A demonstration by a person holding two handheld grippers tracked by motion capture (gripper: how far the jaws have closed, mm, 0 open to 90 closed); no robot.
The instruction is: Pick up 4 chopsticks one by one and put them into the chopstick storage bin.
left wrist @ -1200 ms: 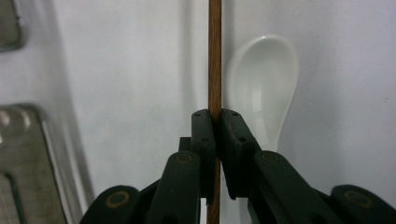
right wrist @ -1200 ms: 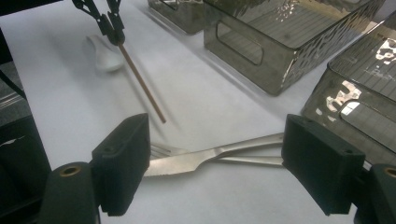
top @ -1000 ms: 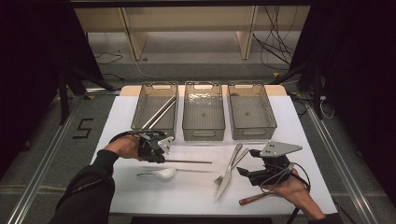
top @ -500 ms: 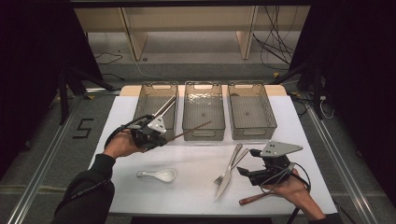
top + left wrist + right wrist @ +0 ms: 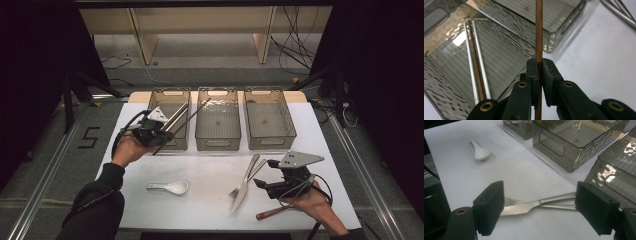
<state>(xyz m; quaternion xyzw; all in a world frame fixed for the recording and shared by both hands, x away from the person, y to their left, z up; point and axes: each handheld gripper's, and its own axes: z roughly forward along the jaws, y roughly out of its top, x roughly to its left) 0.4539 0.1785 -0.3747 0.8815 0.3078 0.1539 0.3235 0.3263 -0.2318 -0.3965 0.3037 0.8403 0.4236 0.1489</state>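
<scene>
Steel cutlery lies nearest, at the lower right of the high view: a knife (image 5: 243, 187) and a fork (image 5: 248, 176) crossed on the white table (image 5: 210, 210), with a brown wooden handle (image 5: 274, 212) just beside the person's right hand. The right gripper (image 5: 264, 175) rests low there with its jaws wide apart and nothing between them; in the right gripper view the knife (image 5: 534, 206) and fork (image 5: 554, 206) lie on the table past its black pads. Left of centre a white spoon (image 5: 169, 187) sits alone on the table. Higher in the left half of the frame, the left gripper (image 5: 161, 132) is raised above the table with its jaws clamped on a brown wooden chopstick (image 5: 181, 126), which slants up and right over the near edge of the left bin (image 5: 170, 93). In the left gripper view the chopstick (image 5: 539, 30) runs straight up from between the pressed pads, and two metal chopsticks (image 5: 480, 67) with a brown one between them lie inside that bin. Farthest, across the upper middle, the middle bin (image 5: 217, 142) and right bin (image 5: 270, 142) stand beside it in a row.
</scene>
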